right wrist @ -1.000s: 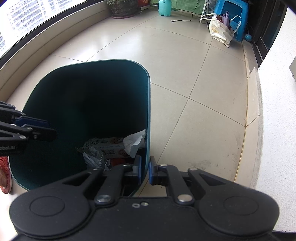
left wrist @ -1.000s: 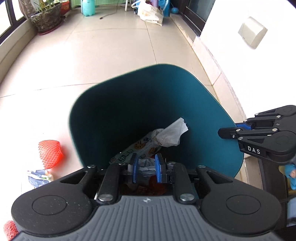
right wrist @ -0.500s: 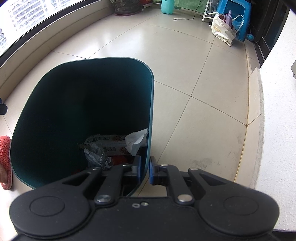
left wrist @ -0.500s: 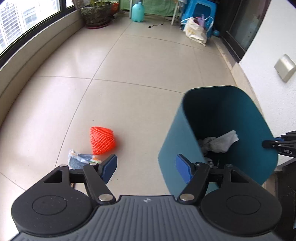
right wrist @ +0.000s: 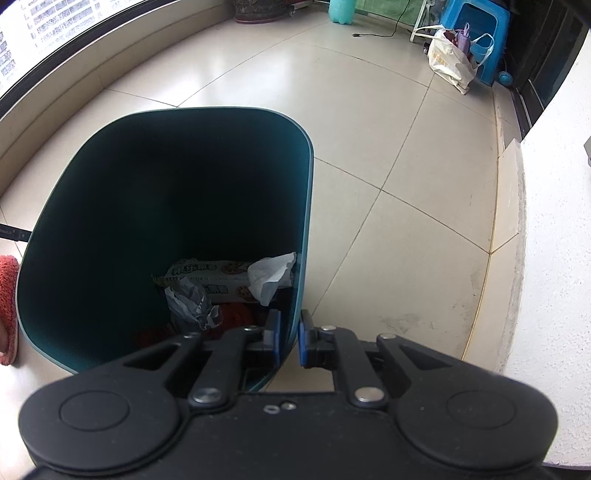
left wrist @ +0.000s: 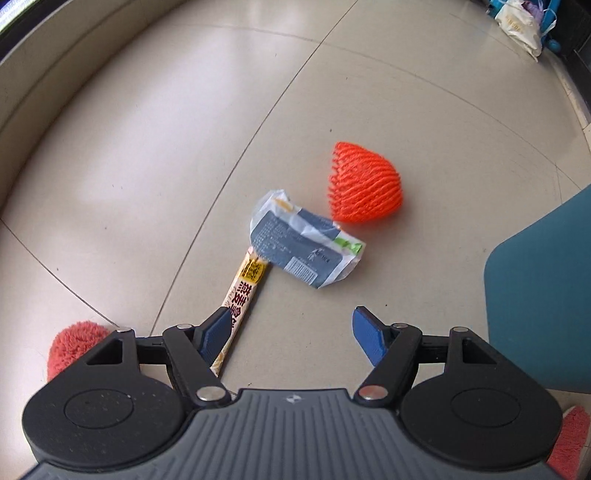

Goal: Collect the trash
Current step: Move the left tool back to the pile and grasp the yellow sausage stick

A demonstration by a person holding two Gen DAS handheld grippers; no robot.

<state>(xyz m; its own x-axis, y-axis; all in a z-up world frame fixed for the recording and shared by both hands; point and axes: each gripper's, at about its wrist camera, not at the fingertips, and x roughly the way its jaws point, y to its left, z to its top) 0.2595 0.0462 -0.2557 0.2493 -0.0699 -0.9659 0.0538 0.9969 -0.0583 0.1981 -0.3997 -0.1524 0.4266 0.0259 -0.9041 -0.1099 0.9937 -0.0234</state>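
My left gripper (left wrist: 291,332) is open and empty, low over the tiled floor. Ahead of it lie a crumpled blue-and-white wrapper (left wrist: 303,247), a long yellow stick wrapper (left wrist: 242,295) that runs under the left finger, and an orange foam fruit net (left wrist: 364,184). The teal trash bin (left wrist: 543,295) stands at the right of that view. My right gripper (right wrist: 289,339) is shut on the bin's near rim (right wrist: 303,229). Inside the bin lie a cookie box (right wrist: 207,275), a white tissue (right wrist: 271,275) and crumpled trash.
A red fuzzy slipper (left wrist: 74,343) lies at the left of the left gripper; another shows at the bin's left (right wrist: 8,306). A curved low wall (left wrist: 55,74) borders the floor. A white bag (right wrist: 450,62) and blue stool (right wrist: 480,33) stand far back.
My left gripper has left the bin, opened, and swung left and down toward the trash on the floor. The right gripper has kept its hold on the bin rim.
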